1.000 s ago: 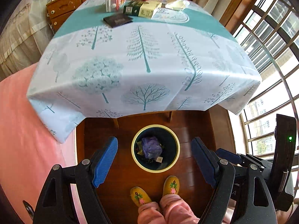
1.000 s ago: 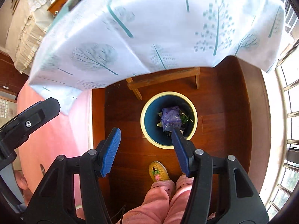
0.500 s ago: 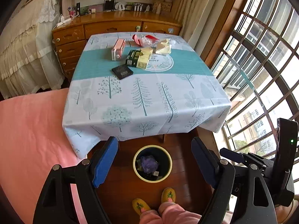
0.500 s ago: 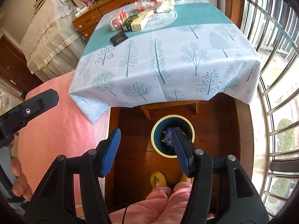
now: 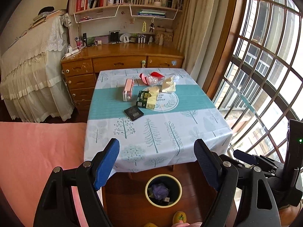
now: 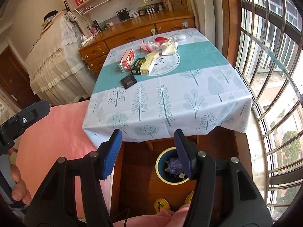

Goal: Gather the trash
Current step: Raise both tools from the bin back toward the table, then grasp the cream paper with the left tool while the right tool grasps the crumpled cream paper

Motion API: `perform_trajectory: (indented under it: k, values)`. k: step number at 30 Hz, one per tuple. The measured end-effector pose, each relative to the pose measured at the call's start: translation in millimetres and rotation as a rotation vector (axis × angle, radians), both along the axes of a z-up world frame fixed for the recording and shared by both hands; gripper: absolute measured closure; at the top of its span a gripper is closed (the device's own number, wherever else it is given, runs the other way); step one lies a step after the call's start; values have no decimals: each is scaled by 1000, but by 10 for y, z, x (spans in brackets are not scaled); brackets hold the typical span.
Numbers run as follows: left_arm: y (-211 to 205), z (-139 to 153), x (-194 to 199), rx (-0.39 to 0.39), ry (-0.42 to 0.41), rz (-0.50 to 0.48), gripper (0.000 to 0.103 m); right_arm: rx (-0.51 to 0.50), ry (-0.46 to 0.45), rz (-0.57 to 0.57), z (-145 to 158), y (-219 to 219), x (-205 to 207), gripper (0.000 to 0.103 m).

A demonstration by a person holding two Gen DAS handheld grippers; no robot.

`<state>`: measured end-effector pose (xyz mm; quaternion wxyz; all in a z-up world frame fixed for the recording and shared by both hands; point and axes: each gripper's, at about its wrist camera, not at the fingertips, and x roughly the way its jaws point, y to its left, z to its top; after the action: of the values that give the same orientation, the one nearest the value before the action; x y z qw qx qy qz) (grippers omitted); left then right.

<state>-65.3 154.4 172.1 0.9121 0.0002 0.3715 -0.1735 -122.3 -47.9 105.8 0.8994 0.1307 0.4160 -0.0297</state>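
Trash lies at the far half of the table: a pink carton [image 5: 128,89] [image 6: 127,58], a green and cream box [image 5: 147,99] [image 6: 144,65], a flat black packet [image 5: 133,112] [image 6: 128,81], crumpled cream paper [image 5: 168,84] [image 6: 169,47] and clear plastic with red bits [image 5: 152,76] [image 6: 154,42]. On the floor in front of the table stands a yellow-rimmed bin [image 5: 163,190] [image 6: 171,167] with purple trash in it. My left gripper [image 5: 157,163] is open and empty, high above the floor. My right gripper [image 6: 147,152] is open and empty too, over the bin's left side.
The table [image 5: 159,132] wears a tree-print cloth. A pink bed [image 5: 37,155] lies to the left, a barred window [image 5: 265,75] to the right. A wooden dresser [image 5: 121,60] with shelves stands behind the table. The person's slippers [image 6: 161,204] show near the bin.
Both grippers have risen and tilted up from over the bin. The whole table, dresser and shelves have come into view. Both stay open and empty.
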Motion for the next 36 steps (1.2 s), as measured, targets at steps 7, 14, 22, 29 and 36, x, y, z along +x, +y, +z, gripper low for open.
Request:
perform_trajectory:
  k: [7, 14, 22, 29, 36]
  values:
    - [91, 29, 280, -26, 16, 38, 21, -54, -22, 16, 236, 23, 271, 49]
    - [79, -236, 830, 6, 44, 71, 21, -52, -34, 18, 270, -85, 867, 49]
    - [-157, -612, 1808, 49, 105, 164, 21, -37, 6, 81, 40, -418, 1997, 49]
    - [-416, -1149, 3015, 55, 253, 331, 21, -33, 112, 198, -416, -846, 3182, 49]
    - [-725, -1905, 4043, -66, 450, 387, 21, -34, 192, 286, -833, -1455, 4163, 49]
